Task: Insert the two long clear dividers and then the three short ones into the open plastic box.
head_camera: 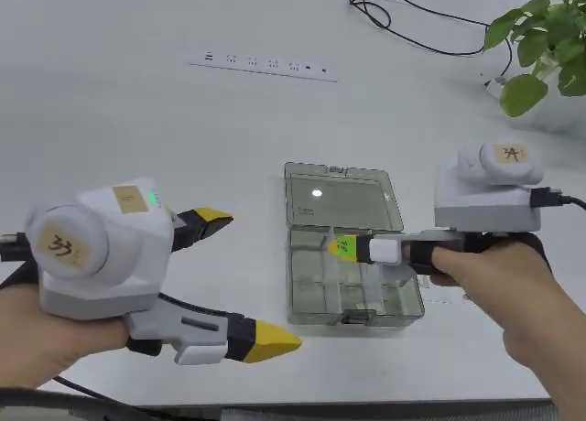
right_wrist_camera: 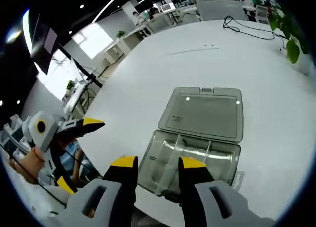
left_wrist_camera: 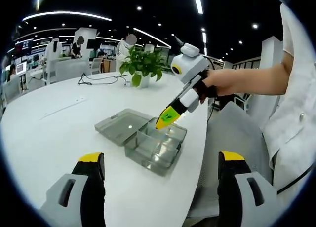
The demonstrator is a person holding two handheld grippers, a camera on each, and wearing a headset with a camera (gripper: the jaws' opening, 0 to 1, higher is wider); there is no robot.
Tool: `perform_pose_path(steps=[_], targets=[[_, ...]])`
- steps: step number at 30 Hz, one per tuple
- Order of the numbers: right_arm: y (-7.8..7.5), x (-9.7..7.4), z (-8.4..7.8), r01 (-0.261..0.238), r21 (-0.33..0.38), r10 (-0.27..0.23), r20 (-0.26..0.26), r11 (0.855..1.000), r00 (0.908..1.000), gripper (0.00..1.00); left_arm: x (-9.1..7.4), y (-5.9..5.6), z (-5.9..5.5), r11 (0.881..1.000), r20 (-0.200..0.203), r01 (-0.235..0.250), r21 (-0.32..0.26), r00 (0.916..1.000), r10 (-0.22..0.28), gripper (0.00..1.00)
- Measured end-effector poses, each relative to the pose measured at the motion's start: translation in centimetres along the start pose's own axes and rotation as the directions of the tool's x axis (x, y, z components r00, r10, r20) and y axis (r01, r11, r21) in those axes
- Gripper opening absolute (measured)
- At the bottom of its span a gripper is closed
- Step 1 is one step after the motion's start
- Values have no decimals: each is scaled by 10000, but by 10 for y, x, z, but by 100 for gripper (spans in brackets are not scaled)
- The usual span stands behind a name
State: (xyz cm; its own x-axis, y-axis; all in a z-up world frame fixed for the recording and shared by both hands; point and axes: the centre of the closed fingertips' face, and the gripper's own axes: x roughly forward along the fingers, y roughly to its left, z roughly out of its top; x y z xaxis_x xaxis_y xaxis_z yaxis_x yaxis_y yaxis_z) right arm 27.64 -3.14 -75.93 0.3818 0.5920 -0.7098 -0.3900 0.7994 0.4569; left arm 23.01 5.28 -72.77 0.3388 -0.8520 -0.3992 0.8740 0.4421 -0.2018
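On the white table [head_camera: 137, 137], the left gripper [head_camera: 243, 282], grey with yellow tips, hovers low at the left, jaws spread wide with nothing between them. A white power strip [head_camera: 265, 65] lies farther back. At the centre sits the clear grey plastic box [head_camera: 357, 319], its hinged lid [head_camera: 341, 201] laid flat behind it. Clear dividers [right_wrist_camera: 176, 153] stand inside; I cannot tell how many. The right gripper [head_camera: 341, 247] hangs over the box's near compartments, jaws a narrow gap apart. A green leafy plant [head_camera: 540, 32] stands at the far right.
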Motion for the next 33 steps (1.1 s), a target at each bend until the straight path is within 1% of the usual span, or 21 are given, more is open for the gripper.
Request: perform_pose_path(steps=[5,6,11,13,14,16,17,18,19,21,22,23,24,25,26,27,28,29,30,31,33], targets=[[11,-13,6,-552,-351,559,204,9979,9982,39,-9,2,4,9984,46,-552,-118,9985,553,97],[11,-16,7,-560,-388,567,194,9977,9982,40,-10,2,5,9978,79,-648,-144,9979,649,97],[9,-31,3,-862,-1199,862,-56,9890,9963,44,-14,0,6,9946,82,-1017,-182,9948,1019,98],[5,-38,1,-947,-1677,933,-161,9813,9955,46,-15,-1,6,9931,19,-1160,-190,9932,1161,99],[3,-41,0,-962,-1770,937,-226,9795,9953,47,-15,-2,5,9926,-11,-1203,-186,9927,1203,100],[-1,-47,0,-1103,-2178,1062,-304,9697,9939,48,-16,-3,6,9919,-27,-1257,-200,9921,1257,100],[-4,-50,-2,-1125,-2355,1049,-446,9653,9935,49,-16,-3,5,9914,-57,-1291,-208,9916,1290,100],[-9,-53,-3,-1117,-2666,1003,-559,9573,9934,50,-15,-4,6,9909,-81,-1332,-198,9911,1331,100],[-12,-55,-2,-1080,-2857,968,-532,9522,9939,51,-15,-5,6,9906,-79,-1354,-202,9908,1353,100],[-19,-60,-4,-1120,-3043,955,-688,9460,9931,53,-13,-6,8,9901,-31,-1385,-226,9904,1385,100],[-20,-61,-3,-1166,-3193,1013,-642,9405,9928,56,-12,-6,8,9901,-21,-1388,-227,9903,1388,100],[-22,-63,1,-1224,-3608,1143,-437,9246,9925,58,-11,-7,8,9900,-15,-1391,-237,9903,1391,100],[-25,-64,-2,-1141,-3510,997,-589,9294,9933,61,-10,-7,7,9899,-27,-1394,-261,9902,1393,100],[-33,-66,-5,-1036,-3823,796,-782,9182,9938,64,-9,-7,7,9899,-78,-1389,-279,9903,1387,100],[-34,-67,-4,-1027,-4016,777,-781,9100,9939,65,-8,-8,7,9900,-94,-1388,-253,9903,1386,100],[-37,-69,-3,-1044,-4478,786,-759,8880,9940,66,-8,-7,8,9900,-73,-1390,-232,9903,1389,100],[-39,-70,-5,-1101,-4699,754,-921,8758,9929,68,-8,-7,9,9900,-48,-1391,-251,9903,1390,100],[-43,-71,-9,-1172,-4998,663,-1185,8582,9907,69,-8,-7,10,9898,-24,-1398,-282,9902,1398,100],[-46,-71,-8,-1126,-5206,566,-1223,8463,9909,70,-8,-7,11,9896,3,-1411,-289,9900,1411,100],[-50,-72,-8,-1108,-5506,499,-1245,8274,9910,70,-8,-6,13,9894,43,-1423,-296,9898,1425,100],[-53,-74,-9,-1214,-5692,537,-1343,8132,9895,71,-7,-5,15,9893,70,-1423,-320,9898,1426,100]])
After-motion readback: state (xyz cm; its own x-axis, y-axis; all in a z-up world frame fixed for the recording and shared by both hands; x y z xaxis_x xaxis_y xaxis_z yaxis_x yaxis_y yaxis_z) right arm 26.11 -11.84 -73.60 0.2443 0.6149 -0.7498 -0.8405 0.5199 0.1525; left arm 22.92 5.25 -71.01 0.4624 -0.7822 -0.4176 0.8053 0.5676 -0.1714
